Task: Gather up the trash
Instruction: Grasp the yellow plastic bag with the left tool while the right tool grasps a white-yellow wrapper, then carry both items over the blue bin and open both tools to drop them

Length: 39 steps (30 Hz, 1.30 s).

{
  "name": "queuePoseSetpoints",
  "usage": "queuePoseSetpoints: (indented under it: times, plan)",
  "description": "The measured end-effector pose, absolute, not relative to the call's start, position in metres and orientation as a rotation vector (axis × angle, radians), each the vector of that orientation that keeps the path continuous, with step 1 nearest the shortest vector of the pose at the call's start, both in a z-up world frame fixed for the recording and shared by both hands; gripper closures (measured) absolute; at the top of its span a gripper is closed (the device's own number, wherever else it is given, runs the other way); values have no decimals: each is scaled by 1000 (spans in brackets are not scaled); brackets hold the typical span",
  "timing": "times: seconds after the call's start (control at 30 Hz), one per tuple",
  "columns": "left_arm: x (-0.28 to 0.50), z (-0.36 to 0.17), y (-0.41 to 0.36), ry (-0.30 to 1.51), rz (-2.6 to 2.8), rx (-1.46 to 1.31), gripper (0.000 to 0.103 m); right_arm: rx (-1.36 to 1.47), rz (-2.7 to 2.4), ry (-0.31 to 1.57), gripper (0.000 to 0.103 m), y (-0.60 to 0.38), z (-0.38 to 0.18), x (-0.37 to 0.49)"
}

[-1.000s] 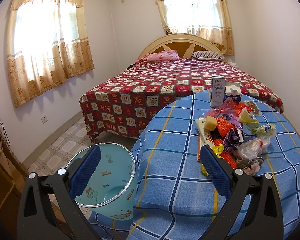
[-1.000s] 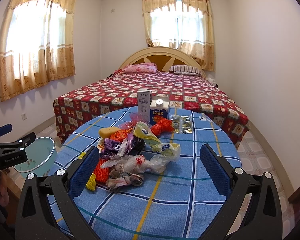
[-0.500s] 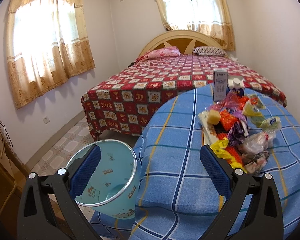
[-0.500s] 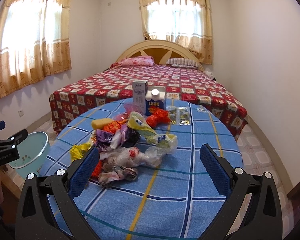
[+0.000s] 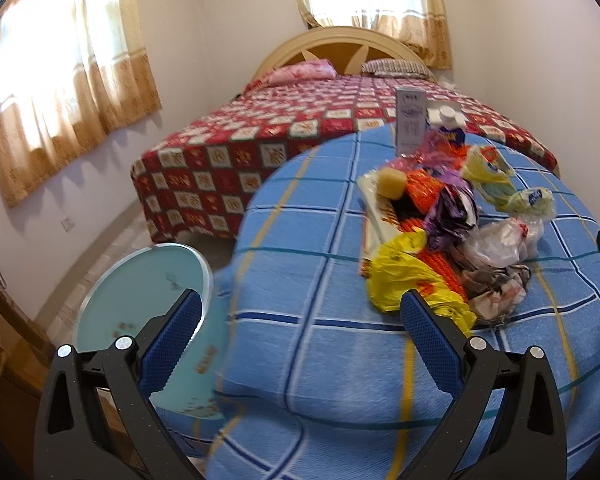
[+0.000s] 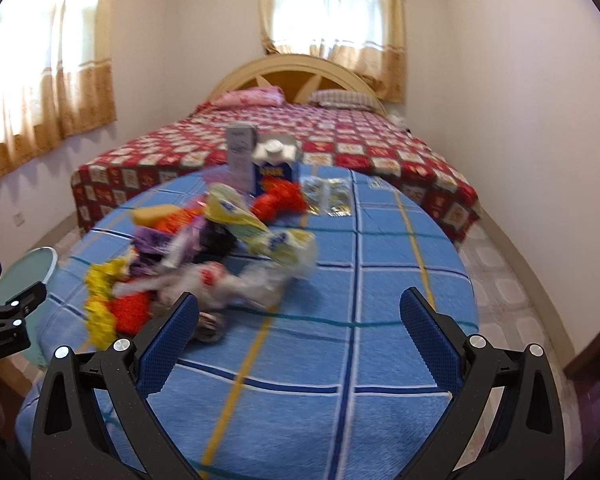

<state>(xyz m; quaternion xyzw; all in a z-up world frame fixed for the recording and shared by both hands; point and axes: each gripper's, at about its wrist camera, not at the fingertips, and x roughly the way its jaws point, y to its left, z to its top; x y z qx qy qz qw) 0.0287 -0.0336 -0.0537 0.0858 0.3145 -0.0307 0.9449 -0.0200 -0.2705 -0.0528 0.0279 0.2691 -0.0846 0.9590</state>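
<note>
A pile of trash (image 5: 444, 232) lies on the round table with a blue checked cloth (image 5: 308, 280): a yellow bag (image 5: 404, 272), orange netting, clear and purple wrappers. Two cartons (image 5: 410, 120) stand behind it. The pile (image 6: 204, 256) also shows in the right wrist view, with a blue carton (image 6: 274, 164). A pale teal bin (image 5: 140, 296) stands on the floor left of the table. My left gripper (image 5: 298, 344) is open and empty above the table's near left edge. My right gripper (image 6: 298, 340) is open and empty, just right of the pile.
A bed with a red patterned cover (image 5: 300, 128) stands behind the table. Curtained windows are on the left and back walls. A wooden piece of furniture (image 5: 4, 344) is at the left edge. Tiled floor (image 6: 508, 280) runs to the right of the table.
Both grippers have moved forward and lower toward the table. The pile now sits closer in both views. Both grippers stay open.
</note>
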Motion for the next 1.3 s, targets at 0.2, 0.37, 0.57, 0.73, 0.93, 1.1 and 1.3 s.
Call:
queuePoseSetpoints:
  times: [0.2,0.37,0.57,0.73,0.93,1.1,1.3]
  plan:
    - [42,-62,-58,649,-103,178,6,66,-207,587,6,-284,-74,-10]
    - [54,-78,-78,686,-139,180,6,74,-228,610,16,-292,-86,-2]
    - [55,-91,-81,734,-252,155,41,99,-224,631,27,-300,-90,7]
    - [49,-85,-77,733,-331,139,73,81,-205,597,29,-297,-74,26]
    - [38,-69,-67,686,-345,149,77,52,-182,616,40,-299,-66,67]
    - [33,-53,-53,641,-339,144,78,87,-70,690,77,-298,-78,87]
    - [34,-45,-38,626,-320,127,78,124,-19,687,94,-296,-81,85]
